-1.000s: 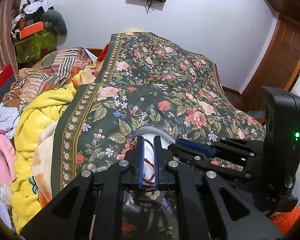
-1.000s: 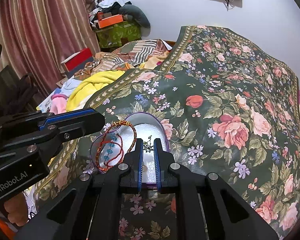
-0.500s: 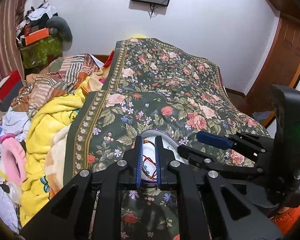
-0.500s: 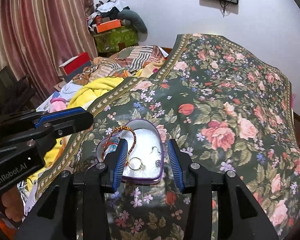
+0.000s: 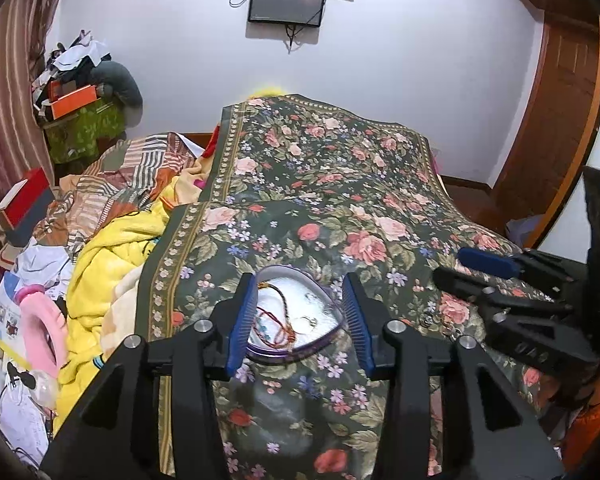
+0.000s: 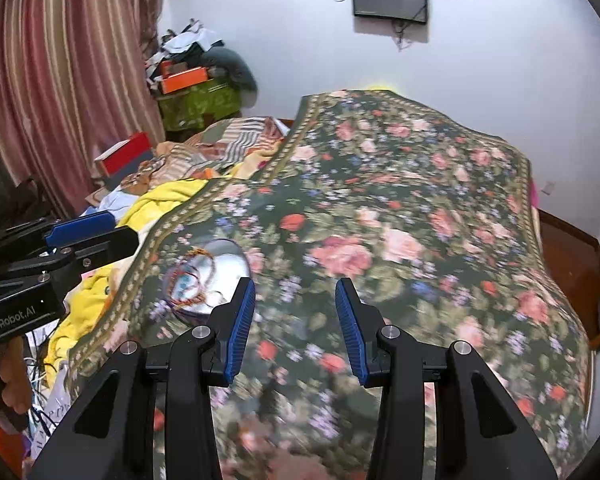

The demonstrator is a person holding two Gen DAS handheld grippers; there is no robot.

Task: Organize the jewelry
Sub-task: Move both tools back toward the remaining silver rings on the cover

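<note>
A heart-shaped jewelry box (image 5: 288, 268) with a purple rim lies on the floral bedspread (image 5: 340, 184). Inside it are red and brown thread bracelets (image 5: 278, 326) and a ring (image 5: 306, 322). My left gripper (image 5: 299, 320) is open, its blue pads on either side of the box and above it, holding nothing. The right gripper (image 5: 452, 265) shows at the right, apart from the box. In the right wrist view, which is blurred, my right gripper (image 6: 296, 324) is open and empty over bare bedspread, with the box (image 6: 230, 266) to its left and the left gripper (image 6: 108, 232) beyond.
A yellow blanket (image 5: 108, 264) and striped cloth (image 5: 140, 168) are heaped left of the bedspread. A small metallic item (image 5: 427, 322) lies on the spread right of the box. Clutter and boxes (image 5: 76, 120) fill the back left corner. A wooden door (image 5: 556, 120) is at the right.
My left gripper opened and drew back, leaving the red bracelets in the box. The right gripper, which opened half a second ago, has swung right, away from the box.
</note>
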